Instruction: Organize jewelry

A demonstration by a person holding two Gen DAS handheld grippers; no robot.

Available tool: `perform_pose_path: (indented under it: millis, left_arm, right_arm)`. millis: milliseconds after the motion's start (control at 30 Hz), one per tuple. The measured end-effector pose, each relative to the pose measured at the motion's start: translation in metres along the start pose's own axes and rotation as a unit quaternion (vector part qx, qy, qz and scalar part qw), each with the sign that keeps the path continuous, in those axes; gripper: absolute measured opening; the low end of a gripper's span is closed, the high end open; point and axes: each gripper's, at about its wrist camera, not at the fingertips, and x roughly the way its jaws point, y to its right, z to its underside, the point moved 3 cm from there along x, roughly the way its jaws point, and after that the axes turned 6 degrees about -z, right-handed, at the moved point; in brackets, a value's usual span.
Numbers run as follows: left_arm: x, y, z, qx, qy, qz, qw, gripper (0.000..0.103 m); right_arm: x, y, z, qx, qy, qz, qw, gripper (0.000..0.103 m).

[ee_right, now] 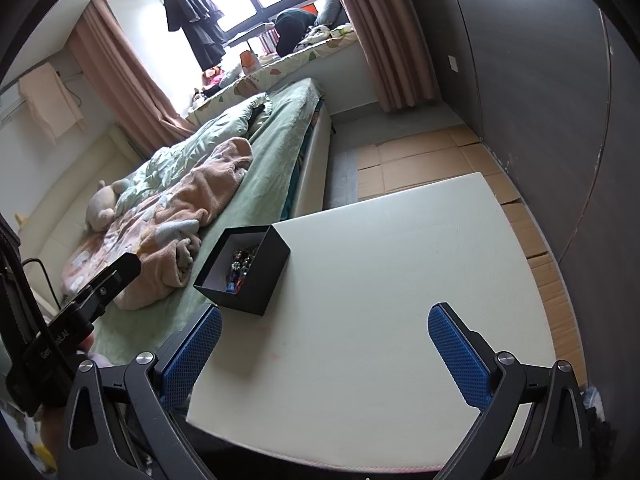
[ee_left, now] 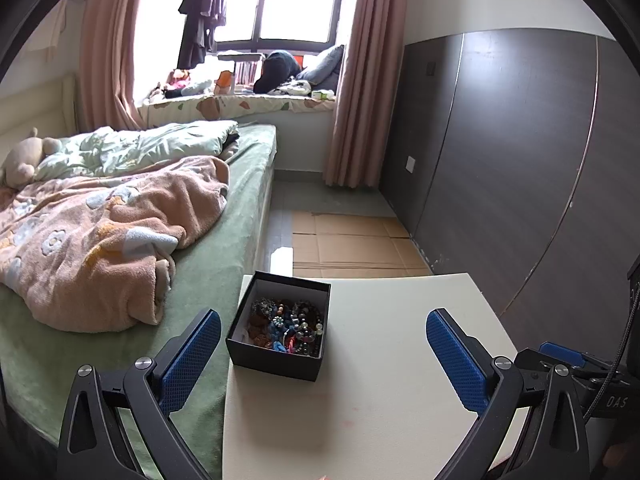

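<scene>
A black open box (ee_left: 276, 362) stands near the left edge of a cream table (ee_left: 380, 392). It holds a tangle of beaded jewelry (ee_left: 286, 326) in brown, blue and red. My left gripper (ee_left: 323, 354) is open and empty, its blue pads wide apart just in front of the box. In the right wrist view the box (ee_right: 260, 276) sits at the table's (ee_right: 380, 312) far left, with the jewelry (ee_right: 240, 266) partly hidden by its wall. My right gripper (ee_right: 324, 350) is open and empty over the table's front. The other gripper's body (ee_right: 80, 304) shows at the left.
A bed (ee_left: 208, 248) with a pink blanket (ee_left: 100, 240) and a plush toy (ee_left: 24, 160) lies along the table's left side. Flattened cardboard (ee_left: 352, 244) covers the floor beyond the table. A dark panelled wall (ee_left: 520, 152) runs on the right.
</scene>
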Motion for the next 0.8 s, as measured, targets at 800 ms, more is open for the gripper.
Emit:
perform_pose_path:
  millis: [800]
  left_arm:
    - [-0.0047, 0.0043, 0.0004, -0.002, 0.012, 0.009, 0.9999, 0.103]
  right_arm:
    - [0.0032, -0.0008, 0.0034, -0.002, -0.006, 0.002, 1.000, 0.103]
